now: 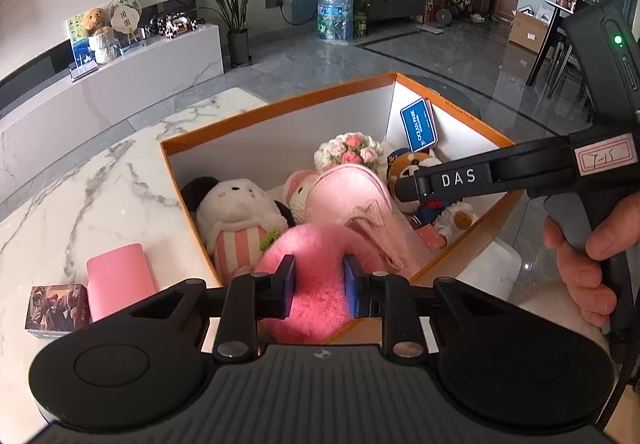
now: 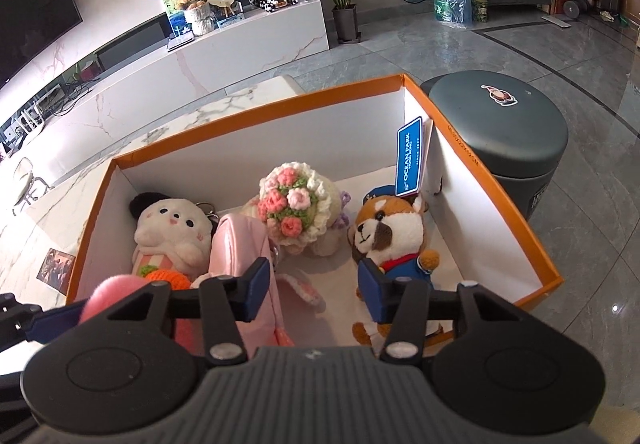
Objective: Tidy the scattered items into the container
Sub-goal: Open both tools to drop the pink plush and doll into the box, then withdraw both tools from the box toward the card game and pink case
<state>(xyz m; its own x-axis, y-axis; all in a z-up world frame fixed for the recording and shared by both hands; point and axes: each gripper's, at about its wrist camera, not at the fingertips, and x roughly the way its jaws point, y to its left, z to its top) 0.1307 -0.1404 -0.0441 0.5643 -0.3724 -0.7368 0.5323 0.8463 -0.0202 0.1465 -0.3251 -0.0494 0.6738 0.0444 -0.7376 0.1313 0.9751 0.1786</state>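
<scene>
While the left gripper clamps a fluffy pink pompom-like plush between its blue pads over the near rim of the orange-edged white cardboard box, most of the tidying looks done. Already inside the box lie a white panda-eared plush with pink-striped body, a pale pink padded pouch, a crocheted bouquet of pink and cream flowers, and a brown-and-white fox plush in a blue uniform with a blue "Ocean Park" tag standing at about 1 o'clock of it.

The right gripper hangs above the box with its jaws spread and nothing between them, the fox just past its right pad.

Judging by the marble tabletop, two things are left: a flat pink rectangular case and a small dark printed card box, side by side at about 9 o'clock of the left gripper, outside the box wall. So the pompom needs dropping in, then those two collecting
</scene>
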